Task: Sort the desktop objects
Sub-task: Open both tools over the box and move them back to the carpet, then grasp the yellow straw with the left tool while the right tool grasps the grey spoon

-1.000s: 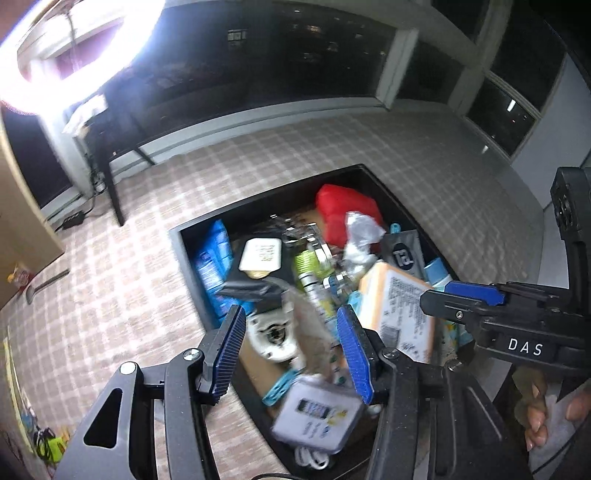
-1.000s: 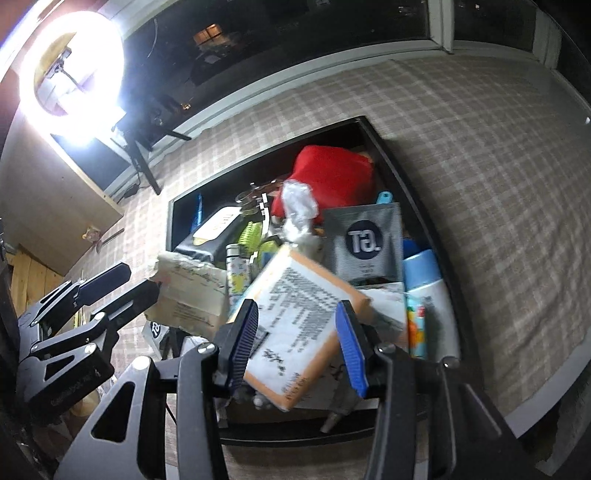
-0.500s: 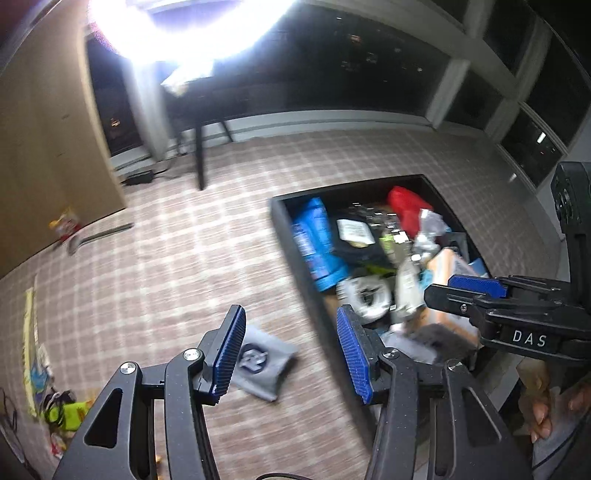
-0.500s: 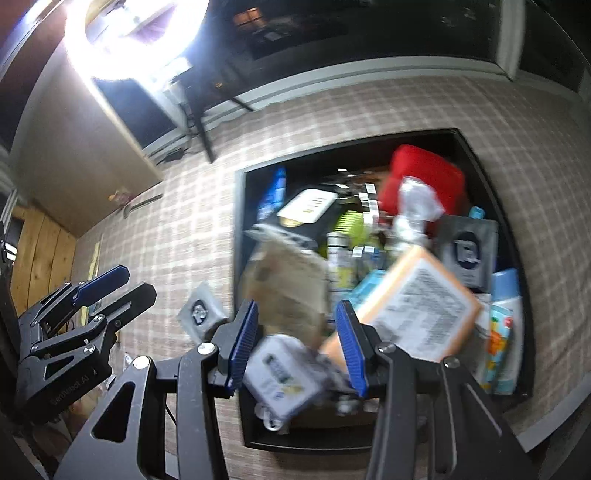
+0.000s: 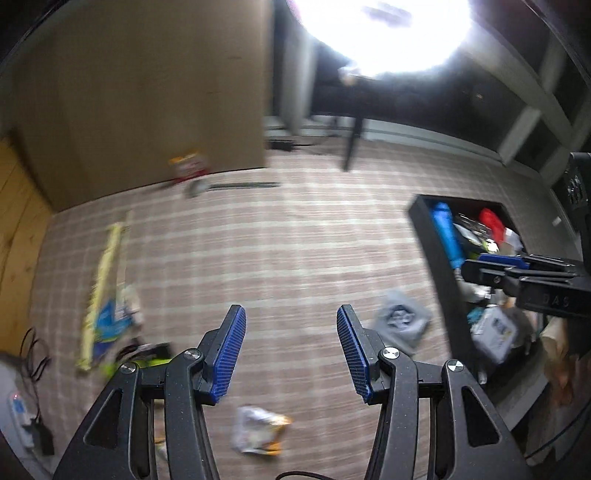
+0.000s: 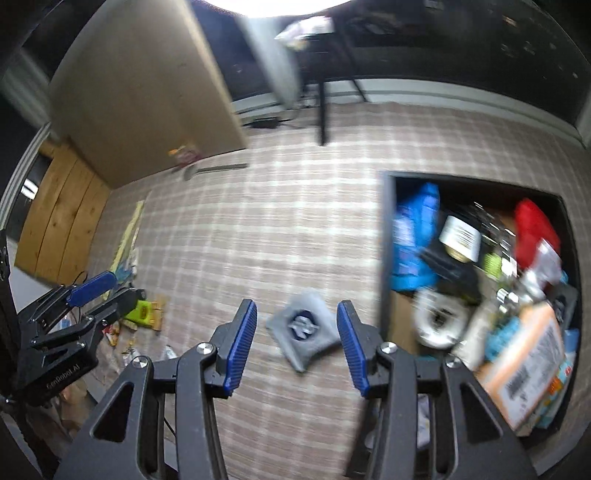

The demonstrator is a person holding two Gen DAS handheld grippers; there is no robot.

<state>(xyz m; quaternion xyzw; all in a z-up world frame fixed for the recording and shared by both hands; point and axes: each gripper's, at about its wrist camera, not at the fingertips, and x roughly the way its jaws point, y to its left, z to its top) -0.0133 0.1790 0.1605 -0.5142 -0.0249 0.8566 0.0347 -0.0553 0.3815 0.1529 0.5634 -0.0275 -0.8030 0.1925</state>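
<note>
The left gripper (image 5: 291, 350) is standing partly open, its ribbed blue pads (image 5: 229, 354) framing nothing but the woven, plaid-patterned cloth (image 5: 295, 251) that is covering the desk. Just below those pads a crinkled white and orange wrapper (image 5: 258, 430) is lying flat. The right gripper (image 6: 295, 345) is likewise standing partly open and is holding nothing; between its black fingers, on the cloth beyond the tips, a soft grey square pouch (image 6: 304, 332) with a round dark logo is lying slightly rumpled, untouched by either pad.

To the right, a black rectangular tray (image 6: 386, 236) is sitting on the cloth, crammed with mixed things: a blue plastic packet (image 6: 413, 236), a red pouch (image 6: 532, 229), a white roll of tape (image 6: 436, 321) and an orange-edged box with printed text (image 6: 524, 354), all smeared by blur. At the left edge a long yellow strip (image 5: 99, 280) and a lime-green item (image 6: 140, 312) are lying among loose clutter. Farther off, a tan board (image 5: 147, 88) is standing upright beneath a glaring white lamp (image 5: 384, 29).
</note>
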